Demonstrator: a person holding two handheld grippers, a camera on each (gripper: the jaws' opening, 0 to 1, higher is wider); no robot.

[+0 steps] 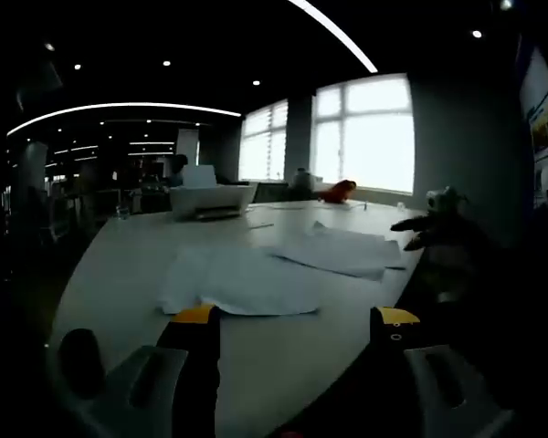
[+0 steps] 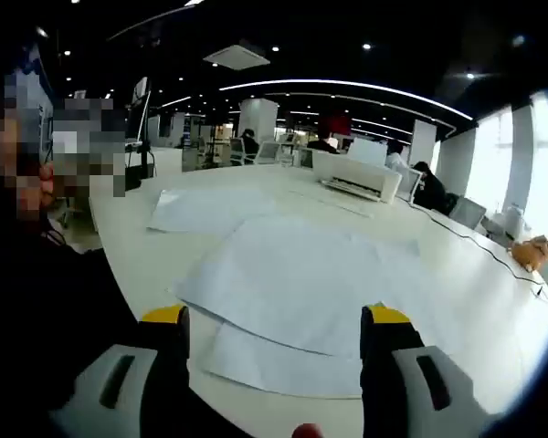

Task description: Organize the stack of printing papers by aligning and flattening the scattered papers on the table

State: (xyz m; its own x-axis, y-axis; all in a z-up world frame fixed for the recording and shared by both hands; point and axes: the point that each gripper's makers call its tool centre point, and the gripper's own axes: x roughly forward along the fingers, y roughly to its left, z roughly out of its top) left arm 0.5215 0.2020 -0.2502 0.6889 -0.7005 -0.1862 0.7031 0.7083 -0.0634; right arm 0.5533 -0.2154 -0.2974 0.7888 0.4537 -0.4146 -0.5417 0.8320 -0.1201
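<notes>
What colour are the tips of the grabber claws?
Yellow. The right gripper has yellow jaw tips over the white papers; it shows best in the right gripper view.

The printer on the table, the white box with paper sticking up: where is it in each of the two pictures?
Left gripper view: the printer sits left of centre at the far end of the table, beyond the loose papers.
Right gripper view: the printer sits right of centre, beyond the papers.
Shared landmark: the bright windows near it.
</notes>
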